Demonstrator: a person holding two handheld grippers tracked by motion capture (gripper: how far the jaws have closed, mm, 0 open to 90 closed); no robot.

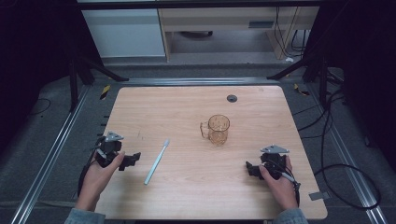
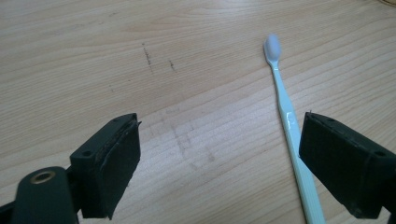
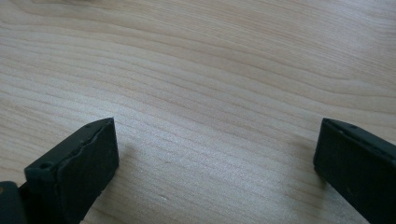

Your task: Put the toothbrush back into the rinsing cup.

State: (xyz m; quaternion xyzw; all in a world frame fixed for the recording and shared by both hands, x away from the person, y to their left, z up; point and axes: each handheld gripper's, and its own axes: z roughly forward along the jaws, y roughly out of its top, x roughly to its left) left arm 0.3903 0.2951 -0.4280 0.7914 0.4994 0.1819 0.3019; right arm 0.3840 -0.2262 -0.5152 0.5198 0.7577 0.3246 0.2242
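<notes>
A pale blue toothbrush [image 1: 157, 162] lies flat on the wooden table [image 1: 196, 196], left of the middle, bristle end toward the far side. My left gripper [image 1: 134, 158] rests just left of it, open and empty. In the left gripper view the toothbrush [image 2: 286, 116] runs up from beside the right jaw, its white head farthest away. A clear amber mug [image 1: 217, 129] with a handle on its left stands upright near the table's middle. My right gripper [image 1: 249, 168] sits open near the front right, and between its jaws is bare wood [image 3: 215, 140].
A small dark round grommet [image 1: 232, 98] is set in the table near the far edge. Metal frame rails run along both sides, and black cables lie on the floor to the right. A light cabinet stands beyond the table.
</notes>
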